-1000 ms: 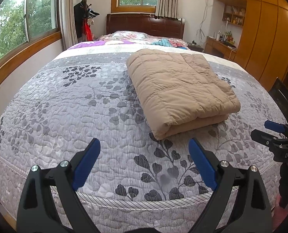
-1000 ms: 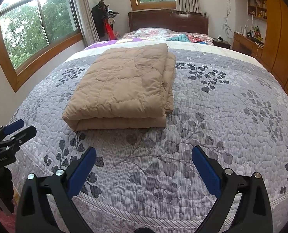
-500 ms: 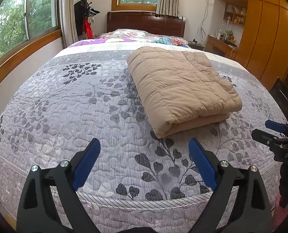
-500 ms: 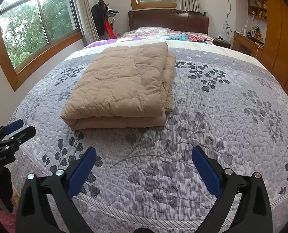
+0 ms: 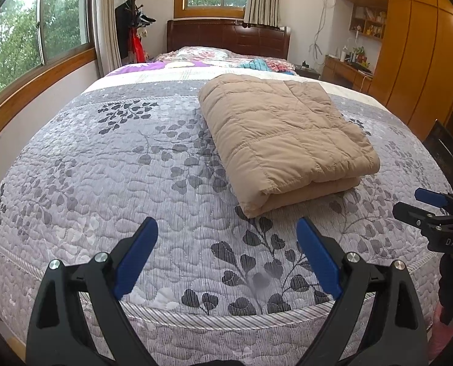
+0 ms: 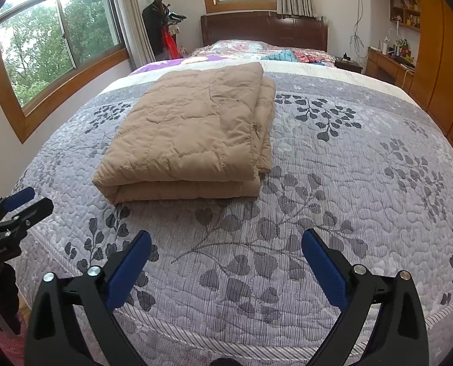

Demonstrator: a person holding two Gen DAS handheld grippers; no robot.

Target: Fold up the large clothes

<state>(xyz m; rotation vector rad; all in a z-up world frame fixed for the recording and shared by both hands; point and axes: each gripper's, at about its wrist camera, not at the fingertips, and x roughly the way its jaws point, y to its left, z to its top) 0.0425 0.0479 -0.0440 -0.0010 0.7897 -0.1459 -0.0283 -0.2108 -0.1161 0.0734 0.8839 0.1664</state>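
A tan quilted garment [image 5: 284, 134] lies folded into a thick rectangular bundle on the bed [image 5: 110, 164], resting on the grey leaf-patterned bedspread [image 6: 333, 189] about midway up the mattress. Its rounded fold edge faces the foot of the bed, and stacked layer edges show along its right side in the right wrist view [image 6: 195, 131].

Both grippers hover over the foot of the bed, near the bundle but apart from it, pointing toward the headboard [image 5: 228, 35]. The left gripper [image 5: 226, 244] has its blue-padded fingers [image 5: 136, 254] spread wide with nothing between them. The right gripper [image 6: 226, 256] is likewise spread wide and empty. Each appears at the edge of the other's view, side by side and level.

On the right gripper's body, seen from the left wrist, the letters "DAS" can be read; the print on the left gripper's body is too small to read.
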